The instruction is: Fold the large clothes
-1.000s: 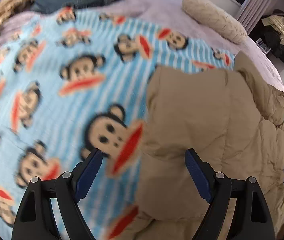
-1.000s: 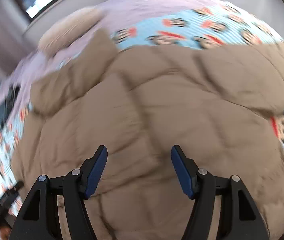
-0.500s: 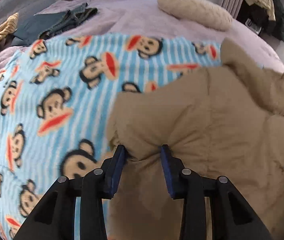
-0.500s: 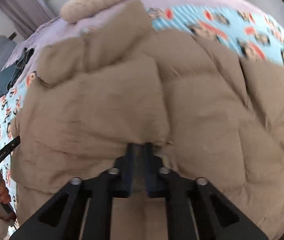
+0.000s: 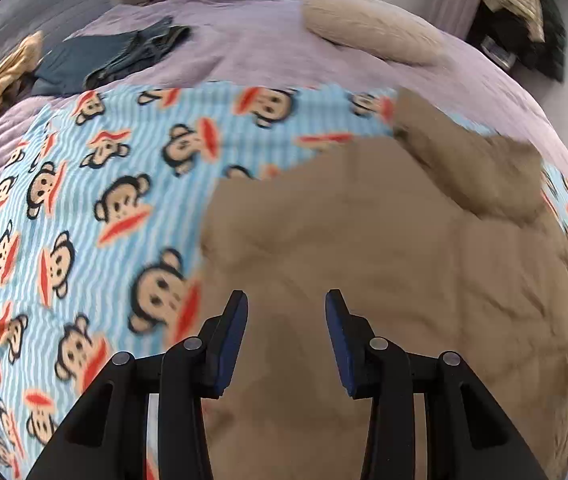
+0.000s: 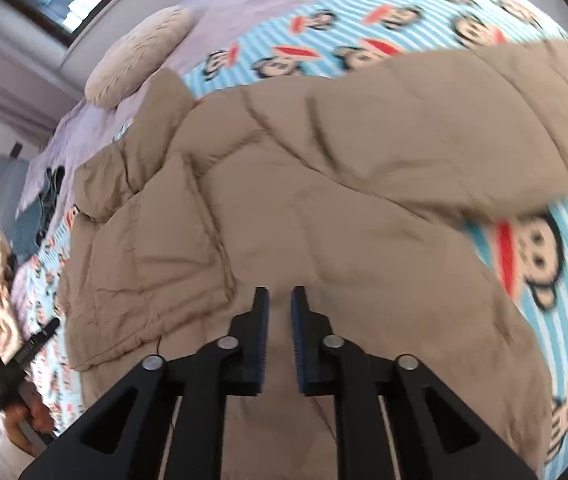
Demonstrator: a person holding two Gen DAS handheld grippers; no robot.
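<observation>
— The tan puffer jacket (image 6: 324,208) is lying spread on the monkey blanket (image 5: 96,184) on the bed — is anything gripping it?

— No. The left gripper (image 5: 286,320) is hanging over it, jaws apart and empty; the right gripper (image 6: 280,320) is narrowly parted, also empty. Half a second ago both were pinching quilting; both have just been opening.

— Advice?

— I'd be taking the sleeve (image 6: 464,120) edge, not the bulk — it's slippery.

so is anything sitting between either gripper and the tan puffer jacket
Nothing visible. The left gripper and right gripper both hang directly over the tan quilted puffer jacket, jaws part open with no fabric pinched between them.
</observation>
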